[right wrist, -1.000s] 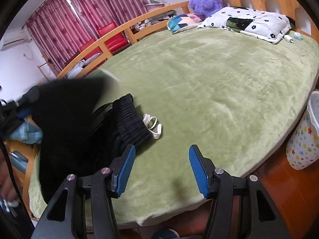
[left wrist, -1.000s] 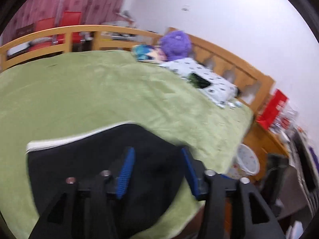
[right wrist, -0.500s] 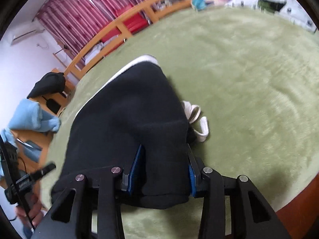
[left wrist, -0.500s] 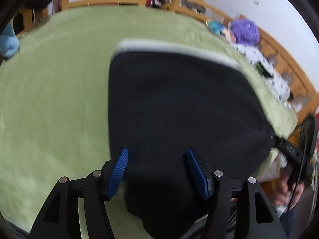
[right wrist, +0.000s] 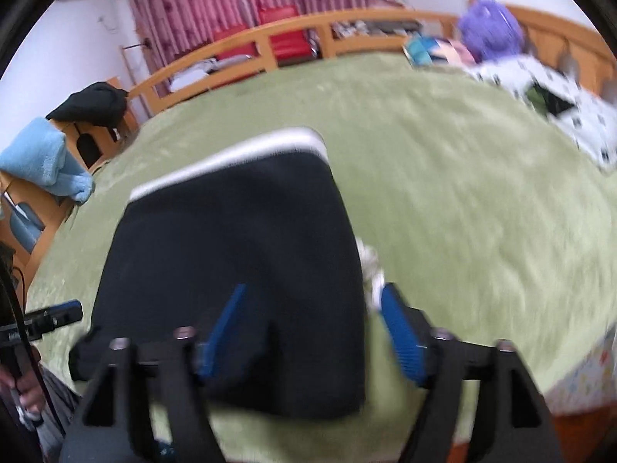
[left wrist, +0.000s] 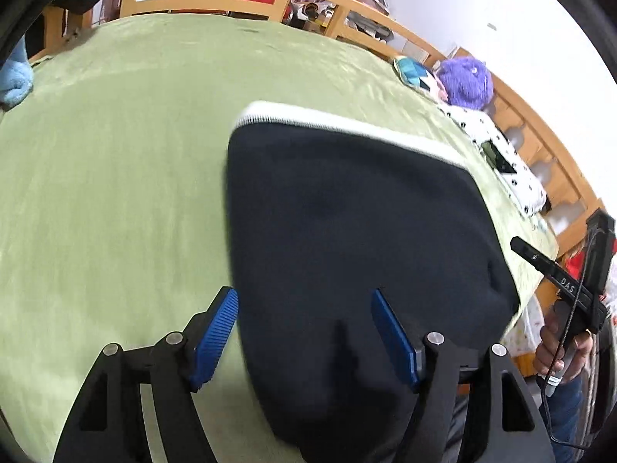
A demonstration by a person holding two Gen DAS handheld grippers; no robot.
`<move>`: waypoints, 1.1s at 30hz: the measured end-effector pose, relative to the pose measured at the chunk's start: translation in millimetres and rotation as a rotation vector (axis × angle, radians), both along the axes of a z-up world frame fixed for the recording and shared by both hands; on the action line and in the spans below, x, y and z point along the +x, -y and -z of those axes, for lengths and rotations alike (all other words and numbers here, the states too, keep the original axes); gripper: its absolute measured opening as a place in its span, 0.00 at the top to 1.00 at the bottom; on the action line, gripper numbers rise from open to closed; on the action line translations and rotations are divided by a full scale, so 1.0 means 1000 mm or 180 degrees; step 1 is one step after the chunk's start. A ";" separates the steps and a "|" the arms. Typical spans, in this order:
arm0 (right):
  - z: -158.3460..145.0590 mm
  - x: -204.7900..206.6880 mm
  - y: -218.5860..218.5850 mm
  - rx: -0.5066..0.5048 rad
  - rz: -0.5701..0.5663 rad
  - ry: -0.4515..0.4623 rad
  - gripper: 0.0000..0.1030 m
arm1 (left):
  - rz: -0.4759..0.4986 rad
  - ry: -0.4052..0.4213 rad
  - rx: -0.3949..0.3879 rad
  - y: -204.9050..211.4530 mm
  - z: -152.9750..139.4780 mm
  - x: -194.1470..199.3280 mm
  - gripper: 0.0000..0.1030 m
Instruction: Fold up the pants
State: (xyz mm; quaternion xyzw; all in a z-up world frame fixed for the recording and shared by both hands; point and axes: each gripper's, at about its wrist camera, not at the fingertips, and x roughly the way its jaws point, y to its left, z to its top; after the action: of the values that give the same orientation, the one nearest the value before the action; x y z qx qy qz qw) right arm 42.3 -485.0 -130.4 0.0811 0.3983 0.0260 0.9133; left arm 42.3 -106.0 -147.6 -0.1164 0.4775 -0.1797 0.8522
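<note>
Left wrist view: the black knit pants with a white cuff band (left wrist: 347,239) now lie spread over the fuzzy green bed cover (left wrist: 115,193), filling the centre and lower right of the frame. A second ago they were only a dark patch low in the frame, with the camera pointed toward the headboard; half a second ago they already lay much as they do now. The left gripper (left wrist: 304,332) stands spread, its blue ribbed pads apart, with the near end of the cloth between and beneath them; it pinches nothing that I can see. At the right edge the other handheld tool shows in a hand.

Right wrist view: the frame is blurred. Half a second ago the right gripper (right wrist: 312,328) had its pads pressed onto the near edge of the pants; now they stand apart, so the cloth looks released. The pants (right wrist: 231,250) occupy the centre and lower left, the white band at their far end, and a white drawstring (right wrist: 370,266) peeks out just beside the right pad.

Judged from this, a fold has just been laid down, and the next grasp has yet to be chosen.
</note>
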 end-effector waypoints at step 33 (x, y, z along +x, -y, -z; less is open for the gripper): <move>0.028 0.070 -0.015 0.0984 -0.0047 -0.0419 0.64 | 0.0210 0.0023 -0.0988 -0.050 -0.014 0.100 0.87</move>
State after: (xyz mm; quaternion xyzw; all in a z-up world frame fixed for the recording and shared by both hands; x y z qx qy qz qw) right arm 112.4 -469.8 -158.6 0.2193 0.4491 0.0883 0.8617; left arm 142.5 -56.4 -133.8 -0.2303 0.4445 -0.2796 0.8192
